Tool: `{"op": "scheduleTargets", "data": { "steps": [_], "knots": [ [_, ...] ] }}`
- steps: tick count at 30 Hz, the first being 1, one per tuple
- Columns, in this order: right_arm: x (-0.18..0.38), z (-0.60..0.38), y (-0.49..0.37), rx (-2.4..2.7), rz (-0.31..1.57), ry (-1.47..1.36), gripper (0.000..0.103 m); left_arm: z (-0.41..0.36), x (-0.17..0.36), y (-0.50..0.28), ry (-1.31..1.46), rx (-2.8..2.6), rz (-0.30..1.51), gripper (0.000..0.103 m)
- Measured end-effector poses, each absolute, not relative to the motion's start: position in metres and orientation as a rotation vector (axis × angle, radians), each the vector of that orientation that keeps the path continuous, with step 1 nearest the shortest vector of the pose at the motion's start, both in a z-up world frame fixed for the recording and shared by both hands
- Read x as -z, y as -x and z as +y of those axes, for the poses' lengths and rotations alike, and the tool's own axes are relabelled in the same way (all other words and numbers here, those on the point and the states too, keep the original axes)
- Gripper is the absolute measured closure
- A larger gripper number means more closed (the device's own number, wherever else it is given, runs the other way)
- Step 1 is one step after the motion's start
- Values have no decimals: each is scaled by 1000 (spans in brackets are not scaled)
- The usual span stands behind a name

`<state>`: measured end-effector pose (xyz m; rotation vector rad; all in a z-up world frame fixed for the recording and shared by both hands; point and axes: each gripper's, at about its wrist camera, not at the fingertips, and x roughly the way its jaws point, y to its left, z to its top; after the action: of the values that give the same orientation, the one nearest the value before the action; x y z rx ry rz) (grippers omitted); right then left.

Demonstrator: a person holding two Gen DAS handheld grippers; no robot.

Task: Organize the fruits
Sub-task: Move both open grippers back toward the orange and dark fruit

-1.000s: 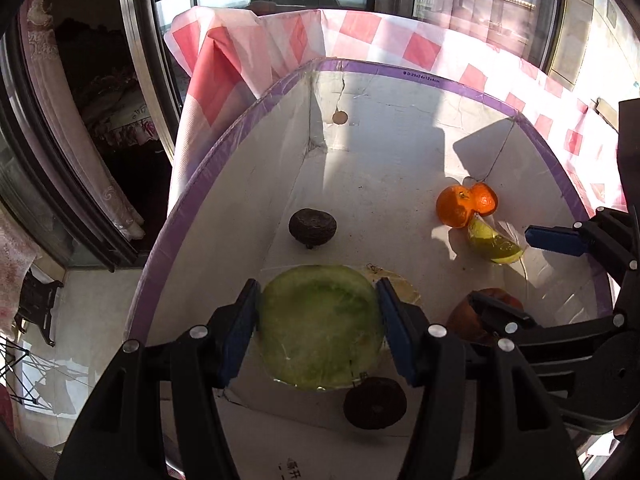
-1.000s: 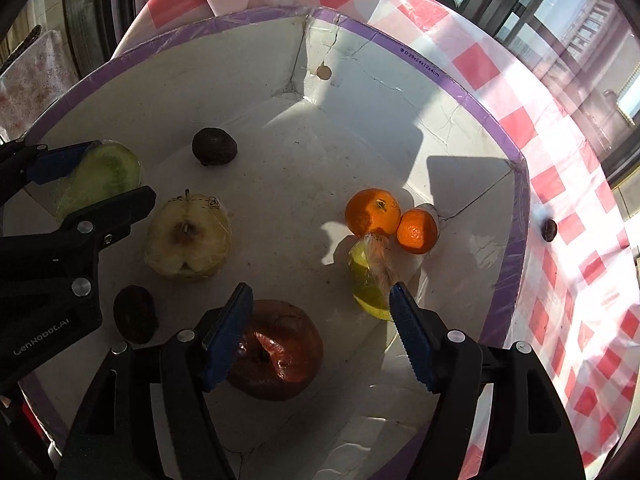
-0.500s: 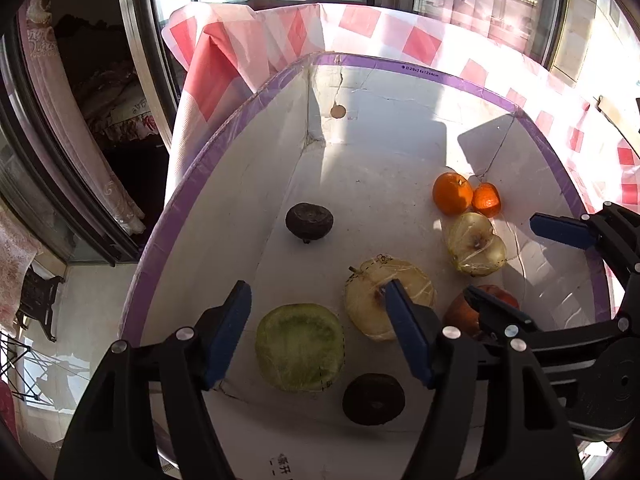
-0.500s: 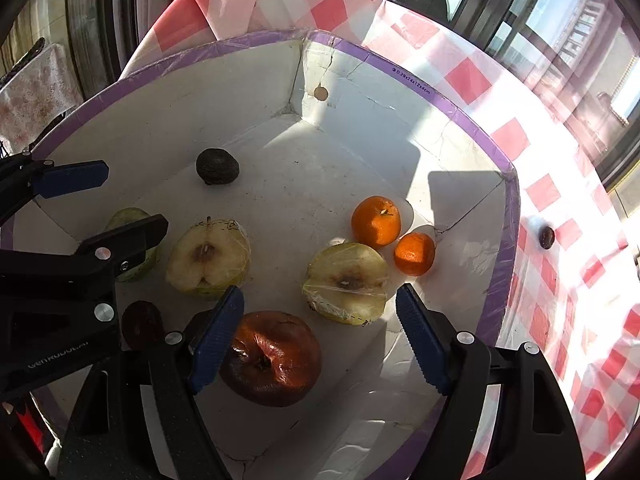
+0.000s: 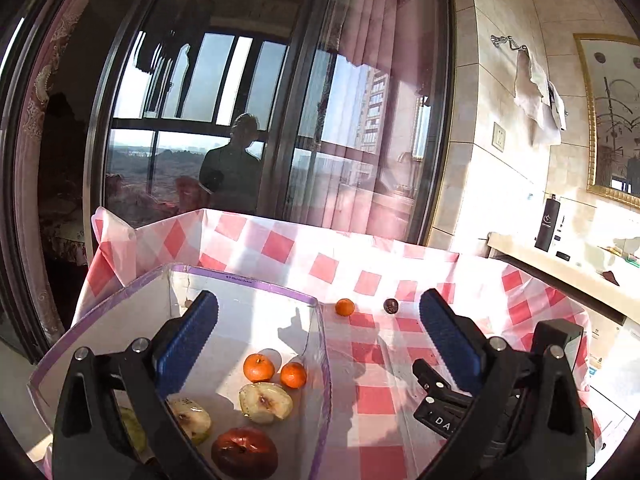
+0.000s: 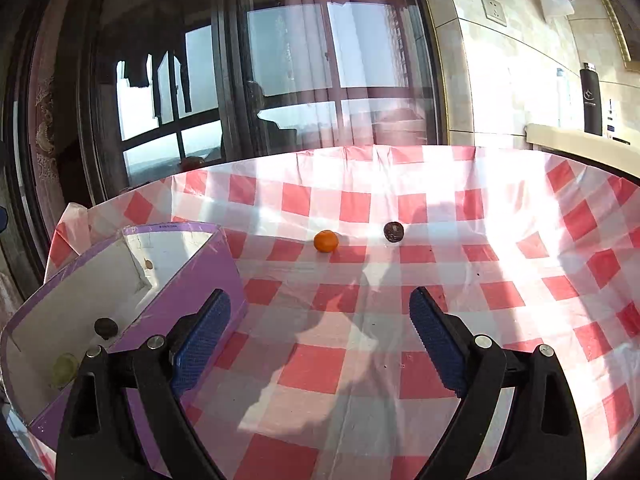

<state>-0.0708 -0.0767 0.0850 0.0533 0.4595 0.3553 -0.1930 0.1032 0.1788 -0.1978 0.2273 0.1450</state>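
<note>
While a second ago both wrist views looked down into the box (image 5: pixel 322 364), they now look out over the checked tabletop (image 6: pixel 360 312), which suggests the fruit carried so far has been set down and the hands are turning to the strays. Inside the box lie a dark red apple (image 5: pixel 244 451), two apple halves (image 5: pixel 265 402), a green piece at the near left and two small oranges (image 5: pixel 259 367); none sits between jaws any more. Far out on the cloth, right of the box, one loose orange (image 6: pixel 325 241) and a small dark fruit (image 6: pixel 393 232) remain near each other, so the job is likely almost done. The left gripper (image 5: pixel 318 344) points over the box's right wall, jaws opening wide and empty. The right gripper (image 6: pixel 320 340) aims across the cloth at the strays, jaws likewise opening, nothing between them.
</note>
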Motion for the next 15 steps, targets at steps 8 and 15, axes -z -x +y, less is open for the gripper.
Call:
{"op": "scheduleTargets", "data": {
  "steps": [8, 15],
  "knots": [
    [-50, -196, 4, -109, 578, -209, 15, 9, -105, 33, 156, 13, 437, 2],
    [-32, -195, -64, -152, 659, -185, 15, 49, -40, -75, 288, -110, 620, 2]
  ]
}}
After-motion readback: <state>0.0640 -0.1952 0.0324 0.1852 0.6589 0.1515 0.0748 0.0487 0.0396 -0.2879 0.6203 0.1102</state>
